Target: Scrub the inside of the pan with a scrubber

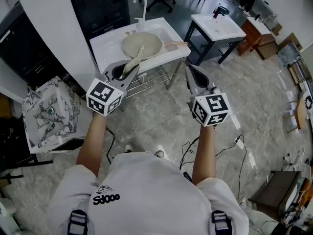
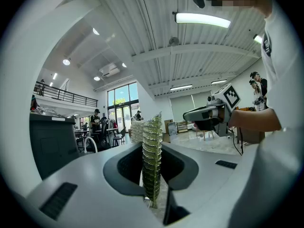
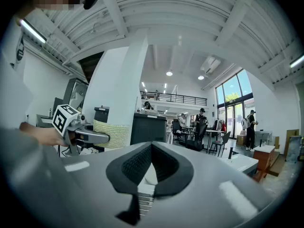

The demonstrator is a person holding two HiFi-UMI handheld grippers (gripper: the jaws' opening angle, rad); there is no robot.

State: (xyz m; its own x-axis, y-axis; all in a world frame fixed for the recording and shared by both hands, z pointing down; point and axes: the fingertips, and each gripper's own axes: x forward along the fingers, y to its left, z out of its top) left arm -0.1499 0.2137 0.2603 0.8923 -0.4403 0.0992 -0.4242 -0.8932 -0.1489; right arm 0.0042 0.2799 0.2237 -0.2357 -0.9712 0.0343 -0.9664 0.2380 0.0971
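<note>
Head view — your forearms reach forward side by side, holding both grippers up over the floor (image 1: 161, 116), short of the worktop (image 1: 105, 45). Your right gripper (image 1: 190, 75) has its jaws closed together on nothing, probably kept free to steady the pan. Your left gripper (image 1: 129, 71) pinches the scrubber (image 1: 138, 55) on edge, with the free end leading for scrubbing. Farther off, the pan (image 1: 146, 42) lies on the white worktop — not yet touched.
</note>
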